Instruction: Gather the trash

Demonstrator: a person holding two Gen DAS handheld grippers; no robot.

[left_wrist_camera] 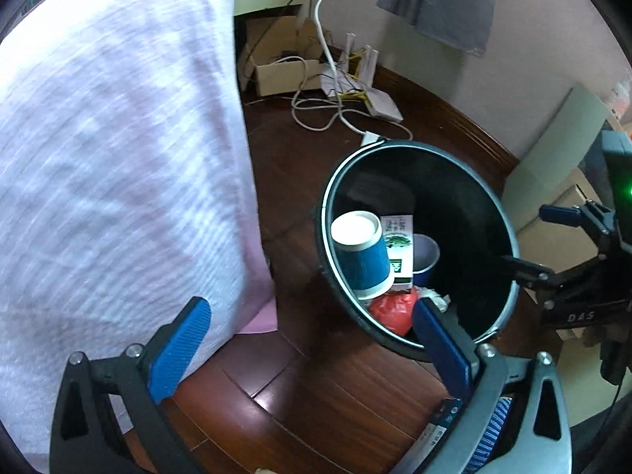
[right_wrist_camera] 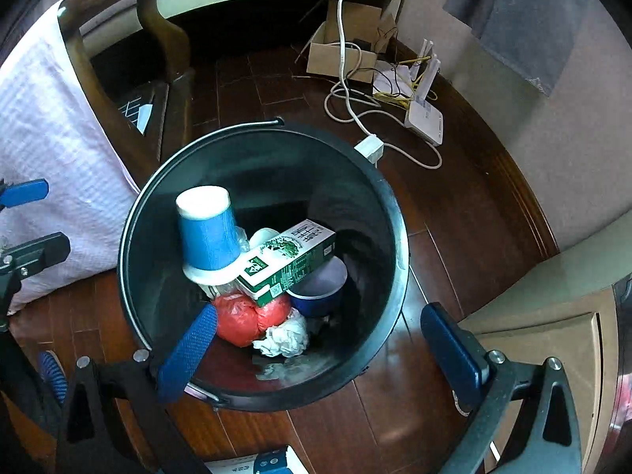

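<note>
A black round trash bin stands on the dark wooden floor; it also shows in the left wrist view. Inside lie an upturned blue paper cup, a green and white carton, a second blue cup, a red plastic bag and a crumpled white tissue. My right gripper is open and empty just above the bin's near rim. My left gripper is open and empty, left of the bin over the floor.
A white-pink sheet hangs over a bed at the left. A wooden chair stands behind the bin. A cardboard box, white cables and a router lie by the far wall. A pale cabinet stands at the right.
</note>
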